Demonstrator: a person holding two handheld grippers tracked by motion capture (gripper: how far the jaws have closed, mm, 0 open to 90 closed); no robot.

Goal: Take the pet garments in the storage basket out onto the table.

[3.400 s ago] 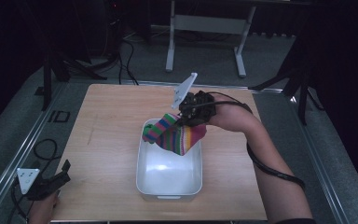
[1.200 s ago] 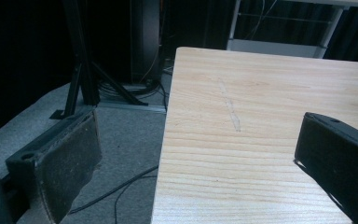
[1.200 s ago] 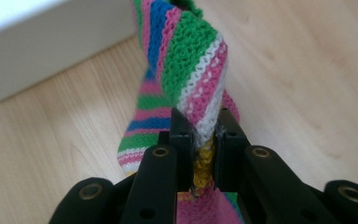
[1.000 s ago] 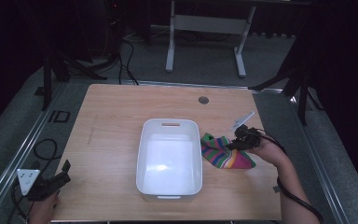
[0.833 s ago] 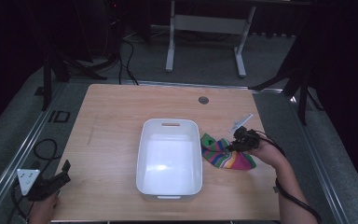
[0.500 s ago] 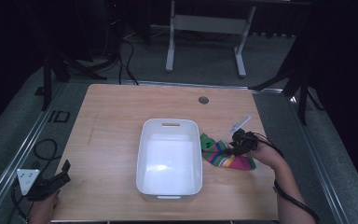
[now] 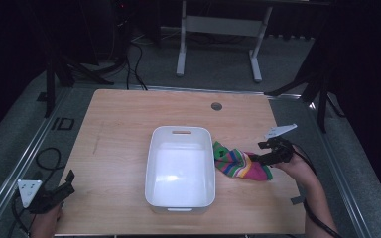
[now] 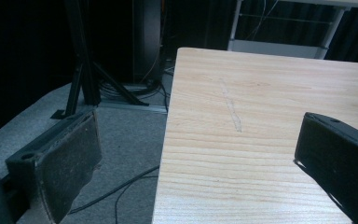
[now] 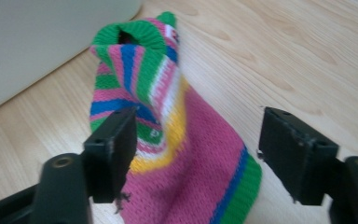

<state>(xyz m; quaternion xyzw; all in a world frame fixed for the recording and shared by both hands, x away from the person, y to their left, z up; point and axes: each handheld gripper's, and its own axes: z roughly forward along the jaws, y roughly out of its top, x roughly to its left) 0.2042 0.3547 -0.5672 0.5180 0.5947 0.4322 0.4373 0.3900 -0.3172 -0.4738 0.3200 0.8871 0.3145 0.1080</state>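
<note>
While one of each thing lies on it, worktop: one pale wooden worktop [image 7: 129, 129], rectangular, with a small round dark grommet [image 7: 217, 106] near its far edge and a faint scuff line on its left part.
Room: dark, with grey carpeted floor [image 7: 10, 148] all round; one pale metal frame on two legs [image 7: 218, 29] stands beyond the far edge; black stand legs and cables lie at the far left.
Tub: one white rectangular plastic tub [image 7: 180, 168] near the middle of the worktop, with a slot handle at its far end.
Sock: one knitted sock striped in pink, green, blue, yellow and white [image 7: 238, 162], lying flat on the worktop just right of the tub, its green cuff nearest the tub wall.
Right claw [image 9: 196, 154]: its jaws have just been opening and stand apart either side of the sock's pink part, pads clear of it.
Left claw [image 8: 196, 158]: jaws wide apart, nothing between them, at the near left corner of the worktop.
</note>
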